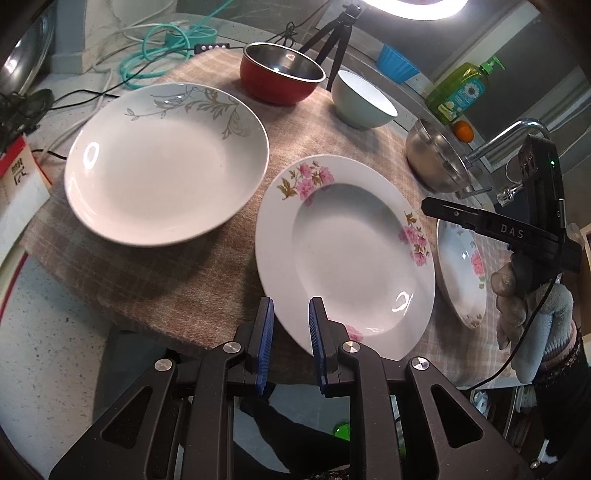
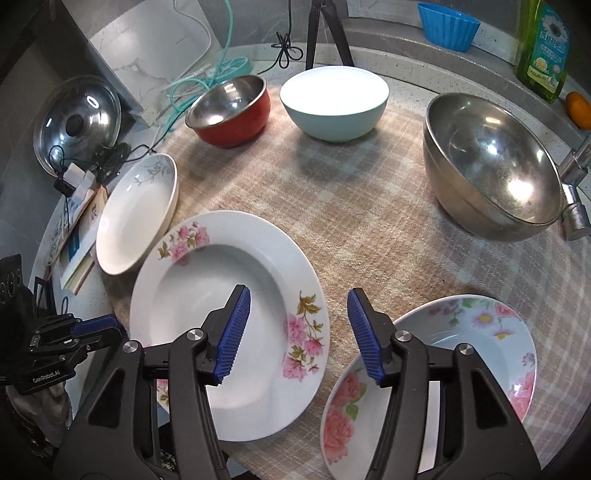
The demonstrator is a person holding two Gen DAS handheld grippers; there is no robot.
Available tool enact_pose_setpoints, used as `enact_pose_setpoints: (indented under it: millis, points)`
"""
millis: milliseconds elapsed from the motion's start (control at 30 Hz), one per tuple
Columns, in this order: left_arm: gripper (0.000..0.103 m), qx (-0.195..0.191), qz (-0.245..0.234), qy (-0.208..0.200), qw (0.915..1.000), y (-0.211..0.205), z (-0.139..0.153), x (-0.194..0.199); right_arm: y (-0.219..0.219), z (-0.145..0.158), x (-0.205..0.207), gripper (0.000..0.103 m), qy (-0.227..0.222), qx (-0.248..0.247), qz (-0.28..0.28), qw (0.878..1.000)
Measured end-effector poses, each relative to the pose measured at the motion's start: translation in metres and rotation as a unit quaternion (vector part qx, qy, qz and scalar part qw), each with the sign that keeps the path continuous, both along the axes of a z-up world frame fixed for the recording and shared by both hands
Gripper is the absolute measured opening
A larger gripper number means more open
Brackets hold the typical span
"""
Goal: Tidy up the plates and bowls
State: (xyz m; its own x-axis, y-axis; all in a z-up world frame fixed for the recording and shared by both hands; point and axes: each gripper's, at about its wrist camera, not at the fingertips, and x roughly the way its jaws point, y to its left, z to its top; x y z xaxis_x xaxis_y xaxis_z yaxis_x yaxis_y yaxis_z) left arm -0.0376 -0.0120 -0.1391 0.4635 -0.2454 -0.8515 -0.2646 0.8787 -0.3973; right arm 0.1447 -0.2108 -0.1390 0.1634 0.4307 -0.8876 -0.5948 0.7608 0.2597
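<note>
Here, listed from left to right across the checked cloth.

Far left, off the cloth: a steel pot lid leaning upright, cables and a small stack of books below it.

Left: white plate with grey leaf pattern, deep, resting on the cloth, empty.

Left gripper: low at the near edge of the cloth, jaws parted by a narrow gap, nothing between them. Its right blue pad overlaps the near rim of the pink-flower plate; contact cannot be told.

Centre, far: red bowl with steel lining, upright, empty. Just to its right, a pale green bowl, upright, apart from the red one.

Centre, near: pink-flower plate, wide-rimmed and deep, flat on the cloth, close beside the leaf-pattern plate.

Right gripper: jaws wide apart, empty, held over the cloth between the pink-flower plate and the plate to its right; its left finger overhangs the pink-flower plate's well.

Right, near: mixed-flower plate, partly behind the right finger, at the near right corner of the cloth.

Right, far: large steel bowl, tilted toward the camera, next to a tap.

Far right ledge: blue ribbed cup, green dish soap bottle, an orange fruit.
</note>
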Motion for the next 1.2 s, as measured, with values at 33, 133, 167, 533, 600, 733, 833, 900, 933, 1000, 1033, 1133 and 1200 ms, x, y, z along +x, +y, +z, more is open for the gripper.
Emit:
enact_pose_setpoints:
  millis: [33, 133, 167, 533, 600, 733, 833, 900, 933, 1000, 1033, 1133, 1200]
  points:
    - [0.018, 0.000, 0.001, -0.002, 1.0000, 0.003, 0.001, 0.000, 0.001, 0.003, -0.001, 0.058, 0.000, 0.005, -0.003, 1.000]
    - [0.024, -0.003, 0.010, -0.010, 0.9999, 0.014, 0.007, -0.004, 0.007, 0.013, -0.003, 0.058, 0.001, 0.024, -0.008, 1.000]
    - [0.031, -0.002, 0.016, -0.013, 0.9998, 0.020, 0.010, -0.005, 0.011, 0.016, -0.003, 0.058, 0.002, 0.029, -0.007, 1.000]
    - [0.033, 0.018, 0.097, -0.026, 0.9947, 0.107, 0.018, -0.011, 0.071, 0.020, -0.004, 0.058, 0.024, 0.058, 0.001, 0.998]
    - [0.033, 0.024, 0.109, -0.028, 0.9933, 0.121, 0.017, -0.012, 0.083, 0.018, -0.004, 0.058, 0.029, 0.062, 0.004, 0.998]
    - [0.033, 0.027, 0.127, -0.025, 0.9912, 0.144, 0.012, -0.012, 0.109, 0.012, -0.002, 0.058, 0.040, 0.064, 0.012, 0.997]
    - [0.033, 0.032, 0.133, -0.019, 0.9904, 0.156, 0.007, -0.008, 0.125, 0.005, 0.000, 0.058, 0.053, 0.063, 0.018, 0.996]
    - [0.033, 0.029, 0.135, -0.014, 0.9904, 0.163, 0.001, -0.005, 0.136, -0.001, 0.002, 0.058, 0.063, 0.061, 0.021, 0.996]
    - [0.033, 0.026, 0.134, -0.013, 0.9905, 0.164, -0.001, -0.004, 0.139, -0.004, 0.004, 0.058, 0.066, 0.060, 0.022, 0.996]
    - [0.033, 0.023, 0.134, -0.012, 0.9907, 0.168, -0.004, -0.002, 0.148, -0.009, 0.006, 0.057, 0.075, 0.058, 0.024, 0.995]
    - [0.033, 0.023, 0.133, -0.011, 0.9908, 0.169, -0.005, 0.000, 0.152, -0.013, 0.007, 0.057, 0.079, 0.056, 0.024, 0.995]
    - [0.032, 0.021, 0.132, -0.008, 0.9910, 0.173, -0.008, 0.004, 0.161, -0.020, 0.010, 0.052, 0.090, 0.054, 0.025, 0.994]
    - [0.031, 0.021, 0.130, -0.005, 0.9913, 0.174, -0.011, 0.007, 0.166, -0.024, 0.012, 0.047, 0.094, 0.051, 0.027, 0.994]
